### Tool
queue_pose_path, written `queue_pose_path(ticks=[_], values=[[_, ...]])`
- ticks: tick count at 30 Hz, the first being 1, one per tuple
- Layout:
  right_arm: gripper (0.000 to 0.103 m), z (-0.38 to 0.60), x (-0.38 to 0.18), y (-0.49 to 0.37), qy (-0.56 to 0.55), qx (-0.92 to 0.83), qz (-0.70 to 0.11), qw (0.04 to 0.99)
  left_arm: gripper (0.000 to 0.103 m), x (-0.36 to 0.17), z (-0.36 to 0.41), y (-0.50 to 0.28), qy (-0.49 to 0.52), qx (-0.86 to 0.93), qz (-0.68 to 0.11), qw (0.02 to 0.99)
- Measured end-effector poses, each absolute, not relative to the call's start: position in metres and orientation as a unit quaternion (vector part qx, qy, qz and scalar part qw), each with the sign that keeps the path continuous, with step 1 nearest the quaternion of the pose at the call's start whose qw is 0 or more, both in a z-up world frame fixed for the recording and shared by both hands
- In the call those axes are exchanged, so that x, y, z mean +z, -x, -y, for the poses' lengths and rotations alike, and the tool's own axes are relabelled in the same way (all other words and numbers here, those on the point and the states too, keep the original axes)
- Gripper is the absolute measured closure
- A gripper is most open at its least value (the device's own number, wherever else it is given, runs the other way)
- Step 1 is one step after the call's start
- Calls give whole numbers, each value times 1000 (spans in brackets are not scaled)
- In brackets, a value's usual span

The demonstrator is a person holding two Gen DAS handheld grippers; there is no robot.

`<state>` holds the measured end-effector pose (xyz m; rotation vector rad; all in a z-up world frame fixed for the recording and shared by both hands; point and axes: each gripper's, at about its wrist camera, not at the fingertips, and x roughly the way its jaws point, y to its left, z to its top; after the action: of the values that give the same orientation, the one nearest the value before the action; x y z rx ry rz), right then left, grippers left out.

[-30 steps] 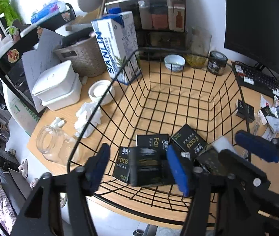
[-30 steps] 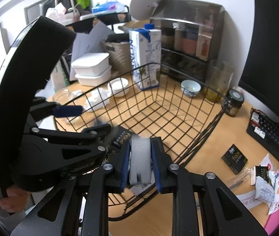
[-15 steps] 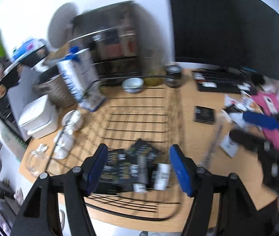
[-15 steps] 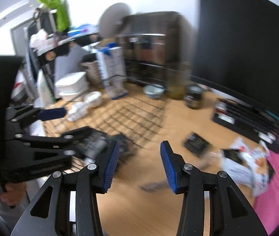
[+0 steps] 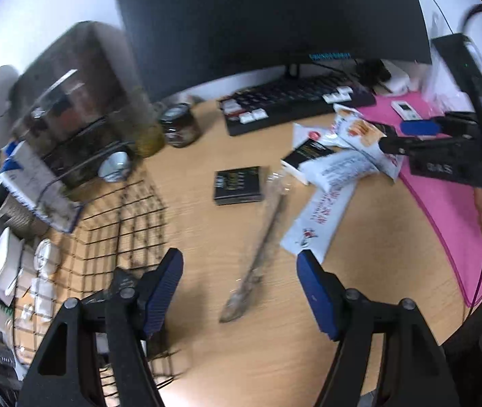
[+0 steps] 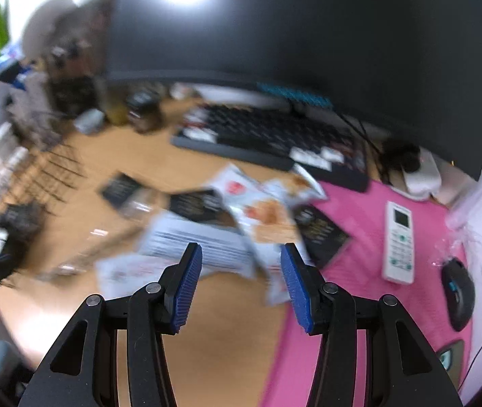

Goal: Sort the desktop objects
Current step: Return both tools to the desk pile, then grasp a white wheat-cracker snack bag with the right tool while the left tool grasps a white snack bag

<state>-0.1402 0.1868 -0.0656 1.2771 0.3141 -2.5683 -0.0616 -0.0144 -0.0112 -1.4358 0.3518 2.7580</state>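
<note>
Sorting is being carried out, part done: dark items are being held in the wire basket at 9 o'clock, while a black box and snack packets are being left on the desk at 12 to 2 o'clock; left gripper and right gripper are both being held apart, empty

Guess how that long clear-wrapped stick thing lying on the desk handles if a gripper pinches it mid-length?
The long wrapped item looks thin and narrow, so probably light. Its clear wrapper looks glossy and crinkled at the far end, so the fingers may slip. It lies flat on the desk, leaving little to pinch. Stiffness is unclear through the blur.
</note>
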Motion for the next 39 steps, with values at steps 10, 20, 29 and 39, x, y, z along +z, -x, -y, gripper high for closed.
queue_pose_path(ticks=[10,20,29,39], values=[[55,-185,-104,174,-462,-864,-159,123,29,-37,-8,105,483,867,-120,29],[68,-186,-103,174,-464,-862,-155,129,29,-59,-17,138,507,854,-117,26],[68,-156,-111,184,-468,-838,-243,140,29,-70,-33,142,517,845,-129,48],[69,-138,-109,109,-482,-810,-249,225,29,-65,-18,137,521,845,-115,25]])
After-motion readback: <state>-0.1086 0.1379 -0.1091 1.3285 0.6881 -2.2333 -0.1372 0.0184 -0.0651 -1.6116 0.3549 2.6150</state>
